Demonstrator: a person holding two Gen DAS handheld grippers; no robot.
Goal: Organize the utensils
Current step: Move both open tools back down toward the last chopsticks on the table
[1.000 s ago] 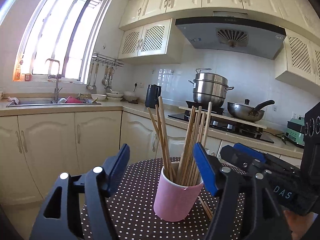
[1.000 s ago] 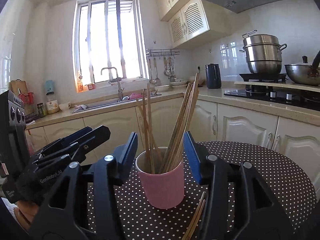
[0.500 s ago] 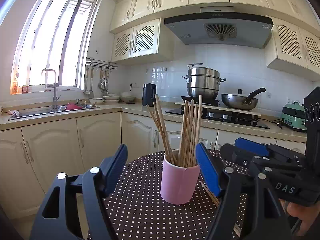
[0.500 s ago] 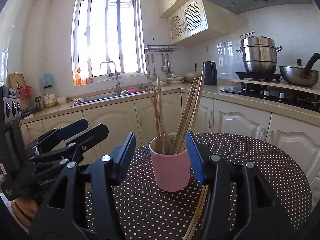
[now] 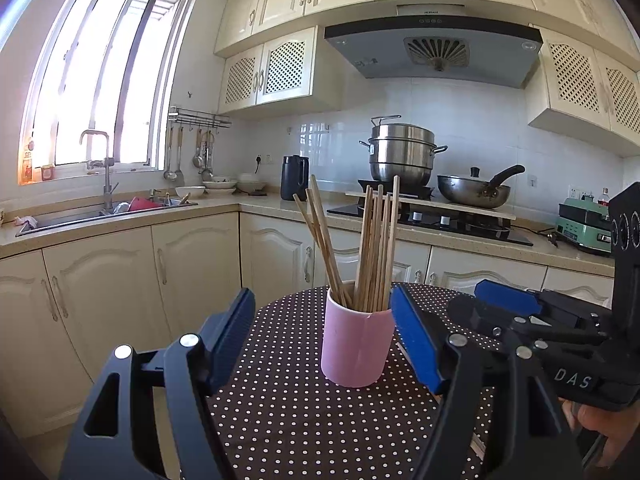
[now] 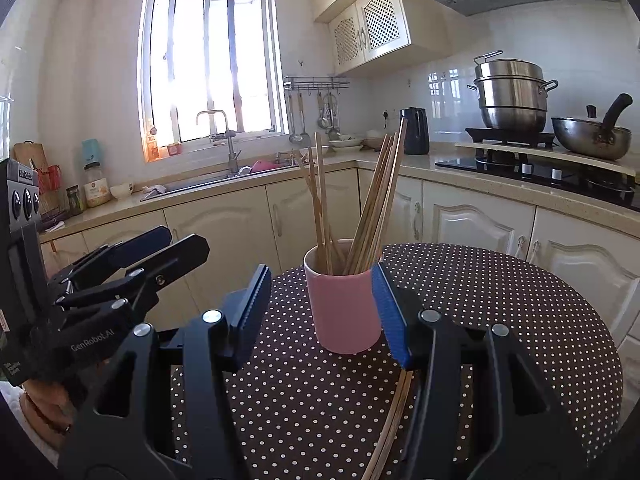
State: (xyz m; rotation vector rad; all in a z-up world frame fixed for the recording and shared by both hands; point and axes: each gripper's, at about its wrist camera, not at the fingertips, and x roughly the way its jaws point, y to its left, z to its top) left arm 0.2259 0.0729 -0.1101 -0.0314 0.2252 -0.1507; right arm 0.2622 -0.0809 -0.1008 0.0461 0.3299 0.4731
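Standing at frame centre in both views, a pink cup (image 5: 357,346) is being shown on a dotted table (image 5: 288,420), holding most of the chopsticks (image 5: 374,248) upright in two leaning bunches.

Item, left gripper (image 5: 322,344): jaws are being held wide apart, empty, flanking the cup without touching it. Item, right gripper (image 6: 320,312): jaws likewise spread and empty; the right blue pad (image 6: 390,316) is being seen just beside the cup wall, and contact cannot be told.

Item, loose chopsticks (image 6: 394,412): a few are lying flat on the table at lower centre-right of the right view, running under the right finger toward the cup.

Step in hand, as judged: the loose sticks are to be gathered into the cup. It is best done by lowering one gripper flat to the cloth, closing across the sticks near their middle, lifting them level, then tipping them tips-down into the gap between the two bunches. The cup is probably light and top-heavy, so it is better steadied with the other gripper.

Hidden or unclear: the count of loose sticks is being masked by the gripper body; their near ends are being cut off at the lower edge. In the left view only a sliver is showing beside the cup base.
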